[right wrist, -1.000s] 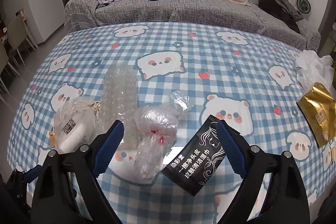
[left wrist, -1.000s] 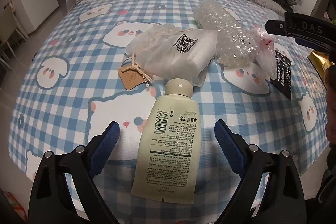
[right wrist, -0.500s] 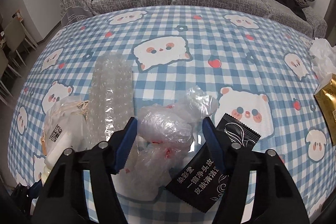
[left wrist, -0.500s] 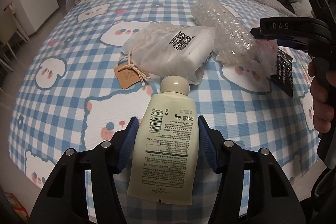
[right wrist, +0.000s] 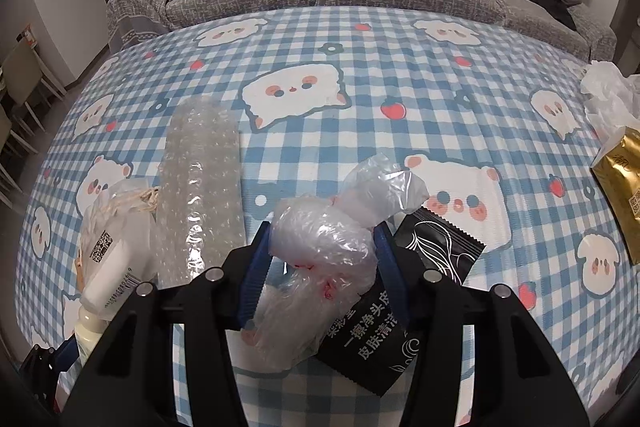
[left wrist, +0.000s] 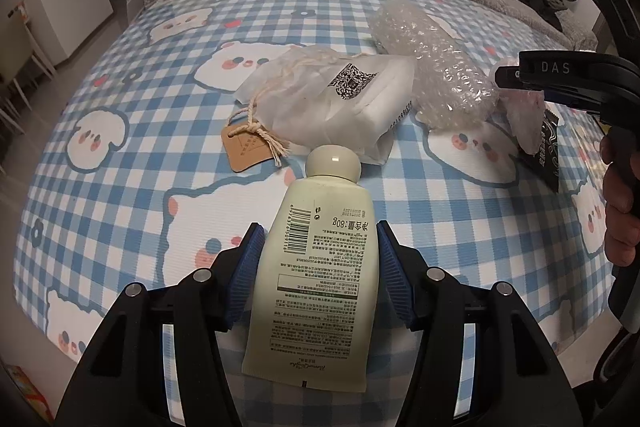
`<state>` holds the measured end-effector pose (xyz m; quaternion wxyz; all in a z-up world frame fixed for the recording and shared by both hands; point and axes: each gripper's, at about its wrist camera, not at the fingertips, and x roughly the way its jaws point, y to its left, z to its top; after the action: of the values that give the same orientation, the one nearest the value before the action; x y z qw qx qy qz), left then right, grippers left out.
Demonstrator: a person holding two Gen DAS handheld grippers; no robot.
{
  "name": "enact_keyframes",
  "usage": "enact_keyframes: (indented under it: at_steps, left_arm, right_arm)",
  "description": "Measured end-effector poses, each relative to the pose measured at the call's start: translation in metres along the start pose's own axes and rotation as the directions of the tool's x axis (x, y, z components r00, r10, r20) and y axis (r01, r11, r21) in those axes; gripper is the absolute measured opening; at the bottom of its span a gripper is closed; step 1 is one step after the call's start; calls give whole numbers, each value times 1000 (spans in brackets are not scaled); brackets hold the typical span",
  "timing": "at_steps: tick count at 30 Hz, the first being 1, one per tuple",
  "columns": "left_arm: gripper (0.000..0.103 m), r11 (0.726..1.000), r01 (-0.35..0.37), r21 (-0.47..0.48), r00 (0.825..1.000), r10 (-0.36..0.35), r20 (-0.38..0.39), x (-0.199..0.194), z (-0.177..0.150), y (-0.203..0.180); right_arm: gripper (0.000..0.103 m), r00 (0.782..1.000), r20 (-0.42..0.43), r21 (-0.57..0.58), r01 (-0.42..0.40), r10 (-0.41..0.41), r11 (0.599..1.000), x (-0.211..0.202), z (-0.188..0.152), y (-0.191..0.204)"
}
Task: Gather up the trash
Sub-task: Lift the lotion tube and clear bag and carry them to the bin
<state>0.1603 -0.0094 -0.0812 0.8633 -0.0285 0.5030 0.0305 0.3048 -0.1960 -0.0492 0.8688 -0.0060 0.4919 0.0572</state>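
Two grips | left gripper (left wrist: 319, 259) clamps cream tube (left wrist: 320, 267) (capped) | right gripper (right wrist: 322, 271) clamps crumpled plastic bag (right wrist: 320, 251), just closed

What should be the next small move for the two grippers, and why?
Probably lift both straight up. The left gripper has just closed its jaws on the cream tube, and the right gripper on the crumpled clear plastic bag. Both items lie on the checked tablecloth, so raising them would test each grip. The black sachet under the bag might drag.
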Motion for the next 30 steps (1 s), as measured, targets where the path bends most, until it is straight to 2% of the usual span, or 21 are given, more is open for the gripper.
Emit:
enact_keyframes:
  at_steps: [17, 30]
  left_arm:
    - [56, 1000, -4, -23, 1000, 3, -24, -4, -3, 2]
    - [55, 999, 2, -36, 1000, -2, 16, -31, -7, 10]
  right_arm:
    - [49, 999, 25, -25, 22, -22, 999, -33, -11, 0]
    - [49, 998, 51, -29, 41, -39, 999, -66, -36, 1]
